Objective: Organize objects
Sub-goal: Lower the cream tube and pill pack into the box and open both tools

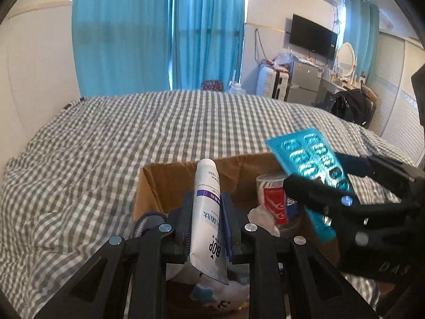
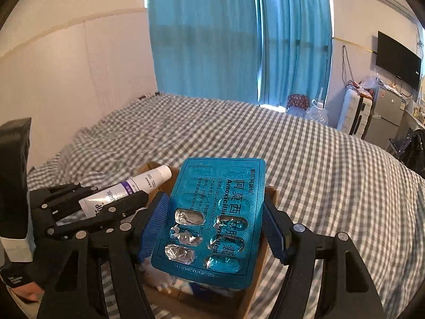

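My left gripper (image 1: 206,212) is shut on a white tube with a purple band (image 1: 207,212) and holds it over an open cardboard box (image 1: 159,183) on the bed. The tube also shows in the right wrist view (image 2: 127,188). My right gripper (image 2: 215,212) is shut on a teal amoxicillin blister pack (image 2: 215,212), held above the same box (image 2: 261,265); several pockets are burst. In the left wrist view the pack (image 1: 308,164) and right gripper (image 1: 326,186) sit at the right over the box.
The box holds a clear cup with a red packet (image 1: 273,202), a white cloth (image 1: 212,295) and a blue-grey item (image 1: 146,223). The grey checked bedspread (image 1: 132,138) surrounds it. Blue curtains (image 1: 159,32), a suitcase (image 1: 271,82), a fridge and a TV stand beyond.
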